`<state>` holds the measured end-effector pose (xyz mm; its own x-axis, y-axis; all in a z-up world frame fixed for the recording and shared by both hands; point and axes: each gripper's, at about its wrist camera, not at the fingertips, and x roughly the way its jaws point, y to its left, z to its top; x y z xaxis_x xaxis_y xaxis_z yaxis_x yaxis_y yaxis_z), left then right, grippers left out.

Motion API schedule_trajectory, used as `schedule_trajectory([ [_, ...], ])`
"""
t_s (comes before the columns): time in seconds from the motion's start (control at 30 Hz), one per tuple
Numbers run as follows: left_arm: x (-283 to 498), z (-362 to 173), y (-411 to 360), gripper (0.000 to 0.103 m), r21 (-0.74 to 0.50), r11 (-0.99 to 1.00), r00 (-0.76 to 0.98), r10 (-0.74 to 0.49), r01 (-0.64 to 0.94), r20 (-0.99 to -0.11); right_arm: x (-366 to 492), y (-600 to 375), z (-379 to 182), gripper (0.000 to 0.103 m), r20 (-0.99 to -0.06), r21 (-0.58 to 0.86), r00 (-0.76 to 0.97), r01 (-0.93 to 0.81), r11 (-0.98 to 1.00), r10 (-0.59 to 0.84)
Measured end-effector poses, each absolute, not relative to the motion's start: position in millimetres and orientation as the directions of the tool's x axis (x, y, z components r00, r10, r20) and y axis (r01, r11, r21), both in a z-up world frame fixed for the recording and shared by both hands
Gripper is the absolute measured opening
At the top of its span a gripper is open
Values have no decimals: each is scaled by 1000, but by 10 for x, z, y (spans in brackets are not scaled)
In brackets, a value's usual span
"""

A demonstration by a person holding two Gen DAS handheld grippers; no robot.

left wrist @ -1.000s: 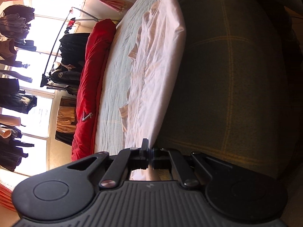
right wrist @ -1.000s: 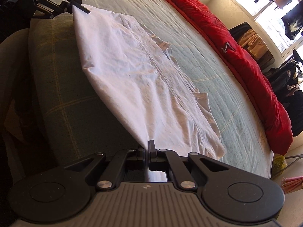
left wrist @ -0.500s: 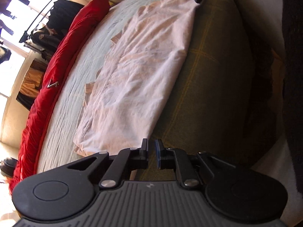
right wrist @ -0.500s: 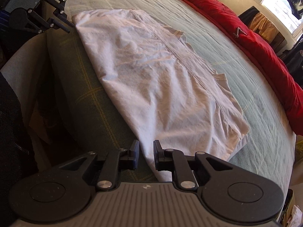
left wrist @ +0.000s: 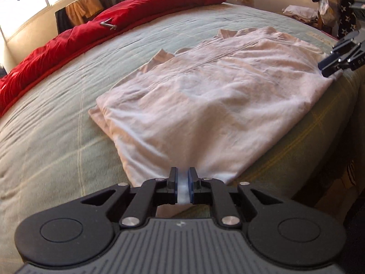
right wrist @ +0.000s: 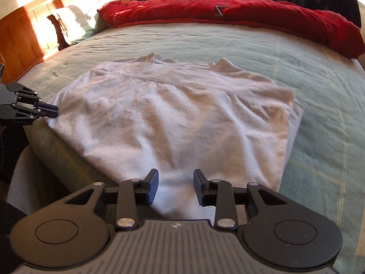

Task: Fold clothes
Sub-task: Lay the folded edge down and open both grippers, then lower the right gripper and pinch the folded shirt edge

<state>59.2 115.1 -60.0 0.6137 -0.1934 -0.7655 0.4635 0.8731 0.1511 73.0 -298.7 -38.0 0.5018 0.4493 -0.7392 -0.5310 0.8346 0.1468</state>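
Now, white shirt (right wrist: 173, 118) flat on green bed (right wrist: 319, 105), left gripper (left wrist: 182, 182) pinching its near edge, right gripper (right wrist: 175, 188) spread wide over its edge.

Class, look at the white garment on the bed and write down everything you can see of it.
The white garment is thin, wrinkled cloth, folded flat into a rough rectangle on the green bedspread, near its front edge. A stitched seam runs across it; small flaps poke out along its far side. The left gripper pinches one near corner; the right gripper stands open at the other.

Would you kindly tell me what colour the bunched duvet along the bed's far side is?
The duvet is bright red, clearest in the right wrist view.
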Motion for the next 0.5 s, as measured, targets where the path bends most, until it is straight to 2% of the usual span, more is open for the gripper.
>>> schedule_trajectory([
  [0.17, 542, -435, 1321, 12, 98, 924, 620, -166, 369, -767, 656, -3213, -486, 38, -741, 196, 516, -444, 874, 428],
  [0.23, 600, -309, 1330, 21, 91, 932, 643, -169, 350, -747, 662, -3246, -391, 40, -728, 173, 547, -437, 883, 413],
  [0.3, 748, -164, 1324, 38, 55, 942, 681, -199, 332, -705, 738, -3246, -289, 43, -698, 167, 583, -433, 886, 417],
  [0.4, 1073, -122, 1298, 39, -28, 953, 697, -242, 303, -676, 958, -3167, -196, 44, -639, 189, 633, -423, 886, 438],
  [0.5, 1399, -235, 1286, 39, -127, 952, 683, -288, 277, -671, 1153, -3097, -316, 44, -625, 259, 628, -393, 882, 463],
])
